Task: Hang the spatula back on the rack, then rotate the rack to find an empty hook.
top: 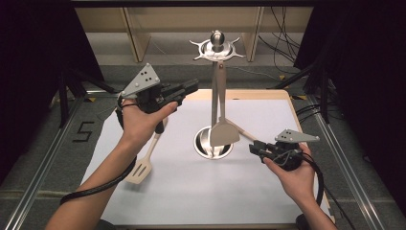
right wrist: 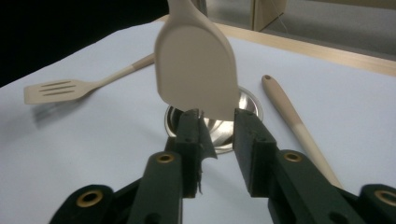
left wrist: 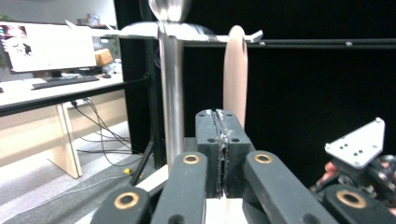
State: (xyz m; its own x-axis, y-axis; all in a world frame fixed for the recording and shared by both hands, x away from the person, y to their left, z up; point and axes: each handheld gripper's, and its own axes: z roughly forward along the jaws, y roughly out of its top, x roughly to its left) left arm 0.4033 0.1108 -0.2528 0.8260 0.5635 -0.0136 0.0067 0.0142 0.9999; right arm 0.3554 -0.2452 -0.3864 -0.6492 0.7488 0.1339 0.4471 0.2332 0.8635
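A metal utensil stand [top: 214, 86] rises from a round base [top: 205, 148] mid-table. A beige solid spatula [top: 224, 133] hangs from one of its top hooks, blade low over the base. My right gripper [top: 253, 147] is open just right of that blade; in the right gripper view the blade [right wrist: 196, 65] hangs right above and ahead of the gripper [right wrist: 217, 123]. My left gripper [top: 193, 86] is shut on nothing, raised left of the pole. In the left gripper view the gripper [left wrist: 219, 126] faces the pole [left wrist: 172, 93] and the hanging wooden handle [left wrist: 235, 70].
A slotted spatula [top: 141, 167] lies on the white sheet [top: 191, 191] at the left, also seen as the slotted spatula [right wrist: 56, 91]. Another wooden-handled utensil [right wrist: 292, 119] lies to the right behind the base. Dark curtains and cables surround the table.
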